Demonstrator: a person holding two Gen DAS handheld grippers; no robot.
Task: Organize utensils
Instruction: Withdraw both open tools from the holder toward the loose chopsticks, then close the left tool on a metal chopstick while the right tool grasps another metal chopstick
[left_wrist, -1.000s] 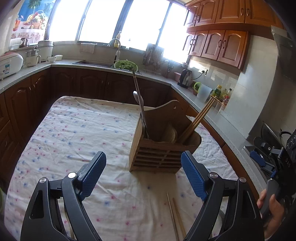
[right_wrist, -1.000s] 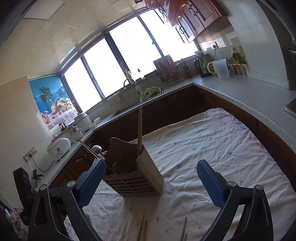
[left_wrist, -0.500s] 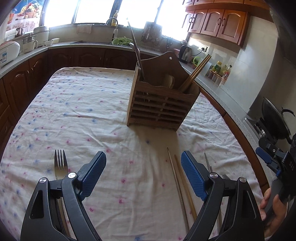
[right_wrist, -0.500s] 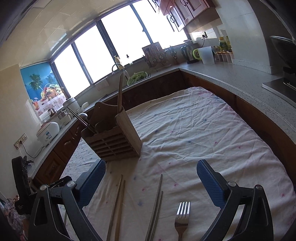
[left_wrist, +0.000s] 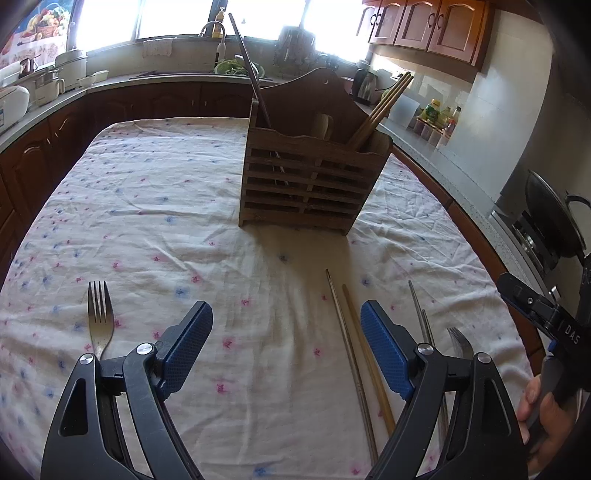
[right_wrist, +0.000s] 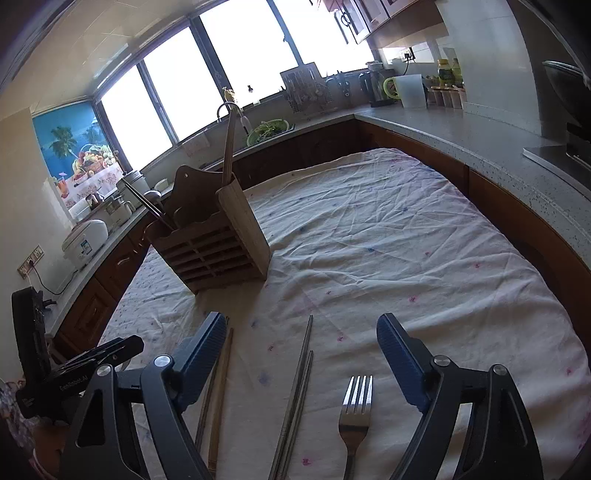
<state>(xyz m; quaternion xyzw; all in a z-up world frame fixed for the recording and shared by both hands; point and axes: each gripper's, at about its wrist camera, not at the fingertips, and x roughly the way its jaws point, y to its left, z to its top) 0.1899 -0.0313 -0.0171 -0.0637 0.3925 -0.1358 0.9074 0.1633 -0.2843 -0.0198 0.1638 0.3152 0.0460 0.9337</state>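
A slatted wooden utensil holder (left_wrist: 310, 177) (right_wrist: 218, 247) stands upright on the cloth-covered table (left_wrist: 147, 203), with chopsticks and a spoon in it. On the cloth lie a fork (left_wrist: 99, 317) at the left, a pair of chopsticks (left_wrist: 354, 332), thin metal chopsticks (left_wrist: 421, 314) and a second fork (left_wrist: 458, 343). My left gripper (left_wrist: 286, 314) hovers over bare cloth, its jaws closing slightly with nothing between them. My right gripper (right_wrist: 301, 325) is closing above the metal chopsticks (right_wrist: 299, 380) and the fork (right_wrist: 354, 410), and its pads touch neither. Wooden chopsticks (right_wrist: 221, 376) lie under its left finger.
A grey counter (right_wrist: 480, 125) on dark wooden cabinets wraps around the table, with a sink (left_wrist: 221, 70), a rice cooker (right_wrist: 85, 243), a kettle (right_wrist: 373, 88) and bottles on it. A black wok (left_wrist: 554, 218) sits on the stove at the right.
Both grippers have sunk and tipped down toward the table. The holder has risen in the views, and the forks and chopsticks on the cloth have come into sight. The right jaws have narrowed.
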